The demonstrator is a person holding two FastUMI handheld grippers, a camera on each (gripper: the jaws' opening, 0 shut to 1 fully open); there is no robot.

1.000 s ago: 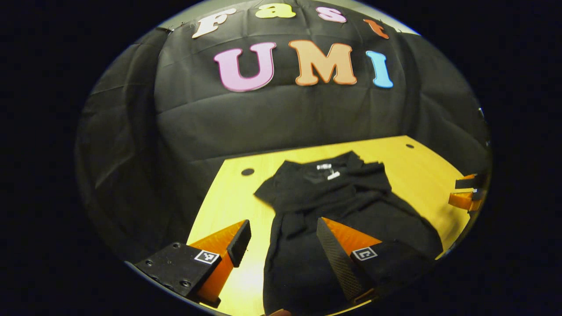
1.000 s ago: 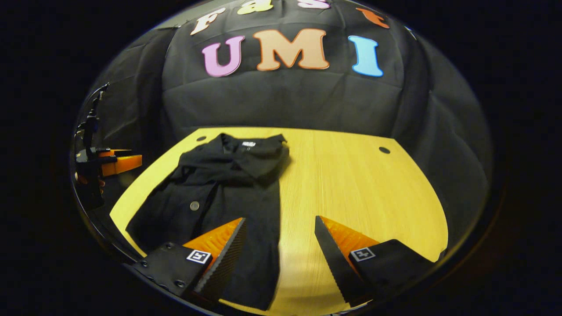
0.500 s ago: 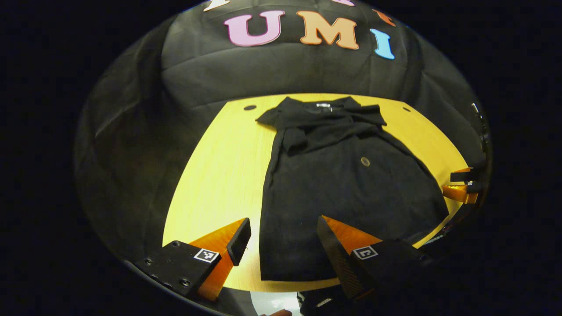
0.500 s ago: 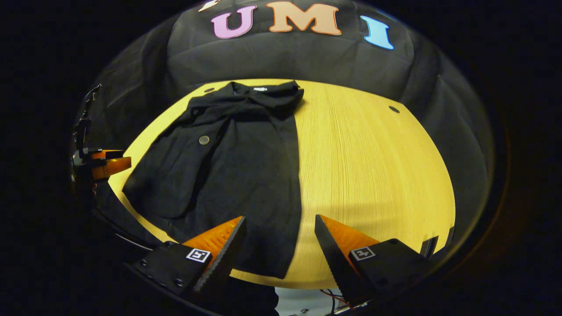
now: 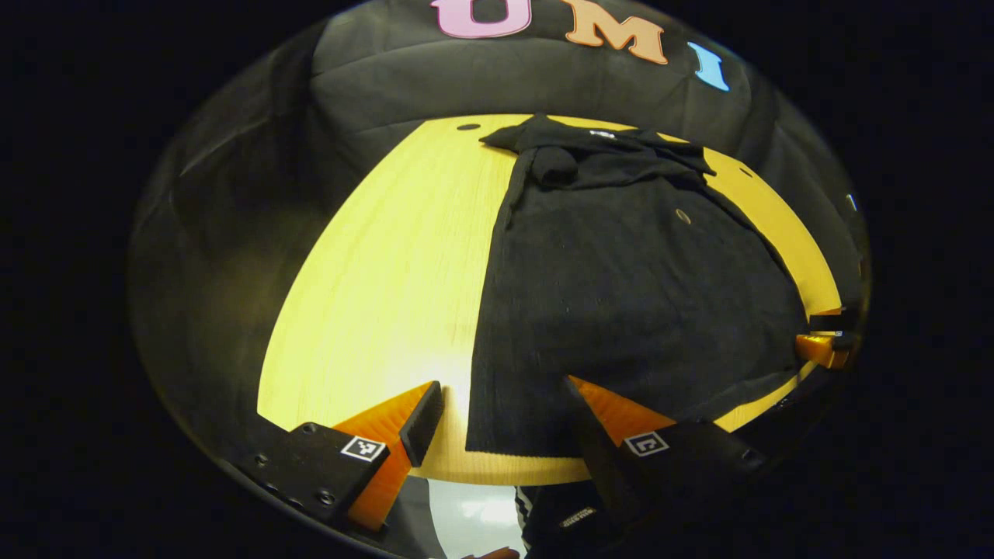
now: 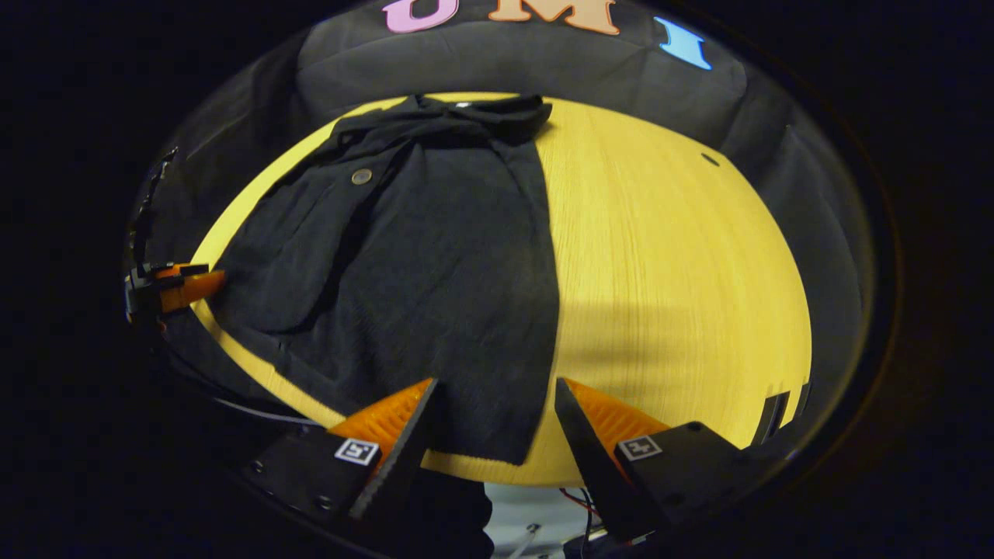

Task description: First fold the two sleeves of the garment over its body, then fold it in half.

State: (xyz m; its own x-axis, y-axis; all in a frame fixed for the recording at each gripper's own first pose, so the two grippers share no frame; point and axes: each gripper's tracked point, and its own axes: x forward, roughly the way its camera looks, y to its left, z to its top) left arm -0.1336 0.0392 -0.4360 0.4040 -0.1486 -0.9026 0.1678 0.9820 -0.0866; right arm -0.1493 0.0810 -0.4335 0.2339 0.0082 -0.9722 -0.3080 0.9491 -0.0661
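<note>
Black cloth walls close off the booth behind a yellow wooden tabletop (image 5: 373,256), and on it the black garment (image 5: 621,279) lies flat, collar (image 6: 466,109) at the far edge and hem (image 6: 497,454) at the near edge, right in front of me. Both sleeves look already folded in over the chest: the fabric is bunched in a band just below the collar, and the body runs down as a fairly straight-sided panel. A small round button (image 6: 360,177) shows on the upper body.

My left gripper (image 5: 497,411) hovers above the hem's left corner, its fingers spread wide and holding nothing. My right gripper (image 6: 493,415) hovers over the hem's right corner, fingers likewise apart and empty. In the right gripper view the left gripper (image 6: 175,286) shows far off at the garment's other side.

I judge I am placed this way because the halving fold comes next: one gripper at each bottom corner lets me pinch the hem evenly and carry it up toward the collar. The near left portion of the garment lies a little rumpled, so an uneven lift could skew the fold.
</note>
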